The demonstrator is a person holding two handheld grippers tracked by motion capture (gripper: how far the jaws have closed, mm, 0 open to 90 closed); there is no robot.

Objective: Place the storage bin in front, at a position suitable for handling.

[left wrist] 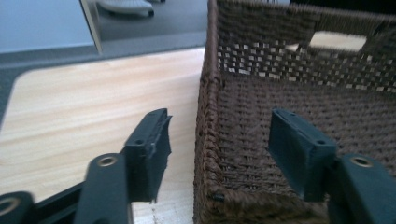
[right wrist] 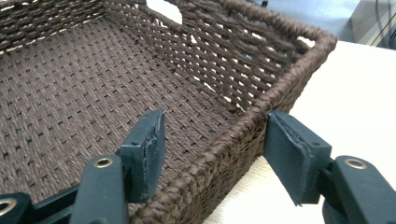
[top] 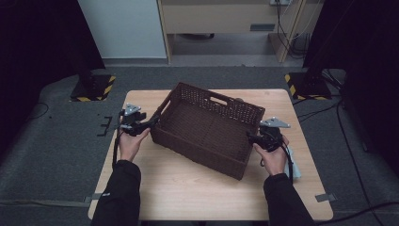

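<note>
Here a dark brown woven basket [top: 207,129] sits mid-table [top: 197,197], rectangular, empty, with cut-out handles in its walls; no label legible. Its long axis runs skewed, far-left to near-right. The left gripper [left wrist: 219,149] straddles one end wall, the right gripper [right wrist: 215,149] the opposite one; both stand parted, pads not pressing.
</note>
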